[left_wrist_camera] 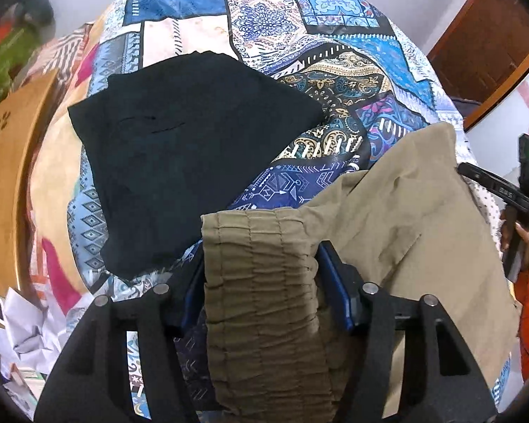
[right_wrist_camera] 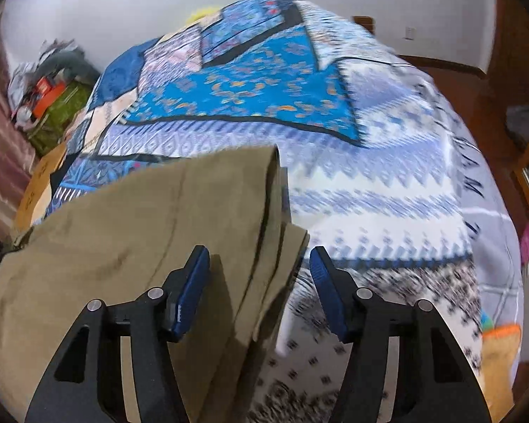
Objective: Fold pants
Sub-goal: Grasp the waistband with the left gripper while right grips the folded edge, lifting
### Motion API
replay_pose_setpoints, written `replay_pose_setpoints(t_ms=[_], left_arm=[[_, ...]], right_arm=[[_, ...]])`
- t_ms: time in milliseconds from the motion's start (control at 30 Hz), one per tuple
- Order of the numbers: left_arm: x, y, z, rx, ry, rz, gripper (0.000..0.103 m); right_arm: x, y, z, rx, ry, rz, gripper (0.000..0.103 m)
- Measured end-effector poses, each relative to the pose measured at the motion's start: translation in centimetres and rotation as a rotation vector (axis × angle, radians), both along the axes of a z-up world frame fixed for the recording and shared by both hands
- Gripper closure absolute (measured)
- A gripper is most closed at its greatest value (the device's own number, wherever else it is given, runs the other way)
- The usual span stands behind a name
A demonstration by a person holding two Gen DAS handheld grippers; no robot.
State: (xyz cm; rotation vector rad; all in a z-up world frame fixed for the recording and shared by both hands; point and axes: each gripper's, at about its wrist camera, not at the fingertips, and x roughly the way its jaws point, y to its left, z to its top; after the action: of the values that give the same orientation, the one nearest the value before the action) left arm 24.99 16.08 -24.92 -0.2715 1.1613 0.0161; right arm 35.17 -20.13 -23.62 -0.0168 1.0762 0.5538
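Observation:
The khaki pants [left_wrist_camera: 398, 218] hang over the patterned bed; their gathered elastic waistband [left_wrist_camera: 261, 282] sits between the blue pads of my left gripper [left_wrist_camera: 259, 268], which is shut on it. In the right wrist view the pants [right_wrist_camera: 130, 232] lie at lower left, with a folded edge [right_wrist_camera: 275, 232] between the fingers of my right gripper [right_wrist_camera: 259, 278]. Its jaws stand wide apart and touch no cloth. The right gripper also shows at the far right of the left wrist view [left_wrist_camera: 518, 190].
A folded black garment [left_wrist_camera: 187, 148] lies on the blue patchwork bedspread [left_wrist_camera: 271, 17] to the left. A wooden headboard [left_wrist_camera: 7, 162] is at far left. Clutter [right_wrist_camera: 49, 95] sits by the wall. A wooden door [left_wrist_camera: 490, 42] is at the right.

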Motion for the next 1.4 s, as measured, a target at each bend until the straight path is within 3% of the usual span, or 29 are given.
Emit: replay_pose_setpoints(t_ms=[100,200,300,400,500,667,700,767,833,933,1000,1067,1200,1267,1400], left_arm=[[0.1,0.2,0.1,-0.023,-0.011,0.01,0.042],[0.2,1.0,-0.3,-0.036,-0.024,0.072,0.044],[0.2,1.3,-0.8,-0.058,-0.021,0.091,0.044],[0.0,0.9,0.2,-0.017,-0.039,0.077,0.044],[-0.4,0.3,1.9,0.044,-0.074,0.056,0.044],[0.2,0.4,3.2,0.054,-0.092,0.01,0.037],[0.6,0.4,2.8,0.049,-0.078,0.006,0.037],[1.4,0.6,1.8,0.049,-0.039,0.005,0.038],[2.2,1.2,0.3,0.025,0.007,0.029,0.04],[2.0,2.4,-0.6,-0.065,0.004,0.06,0.042],[1.5,3.0,-0.9,-0.09,-0.007,0.071,0.044],[1.1,3.1,-0.7,-0.077,-0.016,0.074,0.044],[0.5,3.1,0.1,-0.043,-0.032,0.074,0.044],[0.3,2.7,0.9,0.002,-0.044,0.07,0.044],[-0.7,1.7,3.3,0.168,-0.093,0.073,0.045]], right_arm=[[0.3,1.4,-0.1,0.006,-0.004,0.029,0.048],[0.6,2.9,-1.7,-0.086,0.01,0.054,0.056],[0.9,2.0,-2.9,-0.065,0.045,0.025,0.061],[0.8,1.5,-2.6,-0.117,0.061,-0.002,0.06],[-0.4,1.4,-0.8,-0.156,0.033,0.031,0.06],[-3.2,2.8,3.9,-0.031,-0.021,0.098,0.057],[-3.5,3.6,4.6,-0.006,-0.023,0.114,0.056],[-3.9,5.1,5.6,0.027,-0.025,0.134,0.038],[-3.9,7.5,5.8,0.056,-0.013,0.159,0.03],[-4.0,10.7,4.3,0.045,0.054,0.225,0.03],[-4.4,12.3,2.1,-0.016,0.132,0.291,0.03],[-5.5,12.7,0.5,-0.062,0.16,0.337,0.03],[-6.4,10.6,1.0,-0.017,0.158,0.31,0.03],[-7.2,9.3,1.3,-0.022,0.145,0.297,0.03],[-9.5,7.0,2.3,-0.062,0.109,0.281,0.03]])
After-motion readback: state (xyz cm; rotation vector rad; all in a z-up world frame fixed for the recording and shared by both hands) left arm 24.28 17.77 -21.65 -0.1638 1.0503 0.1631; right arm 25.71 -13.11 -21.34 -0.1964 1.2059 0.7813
